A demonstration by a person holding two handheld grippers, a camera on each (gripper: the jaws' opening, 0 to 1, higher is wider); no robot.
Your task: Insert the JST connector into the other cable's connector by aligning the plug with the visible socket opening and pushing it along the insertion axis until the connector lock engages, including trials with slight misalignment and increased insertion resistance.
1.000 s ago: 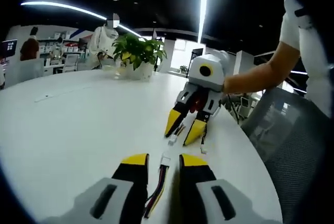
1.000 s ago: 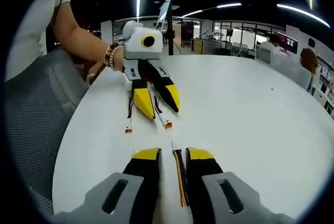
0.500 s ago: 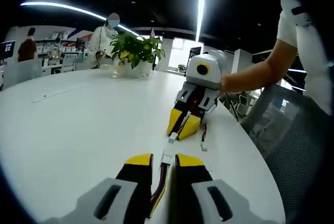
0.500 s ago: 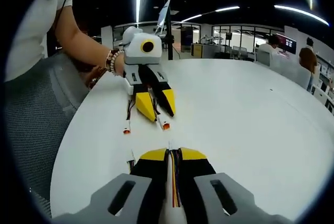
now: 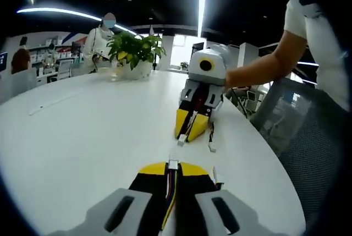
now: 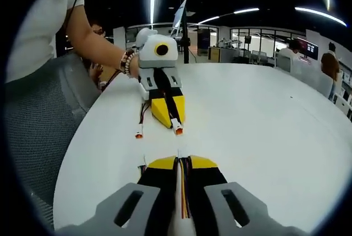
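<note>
Between the jaws of our left gripper (image 5: pixel 172 169) we hold one cable (image 5: pixel 171 192), the jaws closed on its coloured wires, and its white connector (image 5: pixel 173 164) stands out just past the yellow tips. In the same view the right gripper (image 5: pixel 188 129) faces us from farther along the worktop (image 5: pixel 82 131), its jaws also closed, with a small white connector (image 5: pixel 181 139) at their tips.

In the right gripper view our own jaws are pressed together on the second cable (image 6: pixel 183 195), whose wires run up between them; the connector end there is too small for us to tell clearly. Opposite, the left gripper (image 6: pixel 168 116) points toward us with an orange-tipped plug (image 6: pixel 177 129) at its tips. A second branch with an orange end (image 6: pixel 138 135) lies loose on the worktop just beside it, to the left in this view.

We judge that the grasping step is done: each gripper has its cable, and the two connectors face each other roughly on one line. They are near but apart, with bare worktop between them. What is left is the main part: closing the gap, the fine alignment of plug with socket opening, the push along the axis, and the lock engaging. We cannot tell from here whether the plug is rotated correctly for the socket.

Farther off stand a potted plant (image 5: pixel 131 54) on the worktop and a mesh chair (image 5: pixel 300 137) on the right.
</note>
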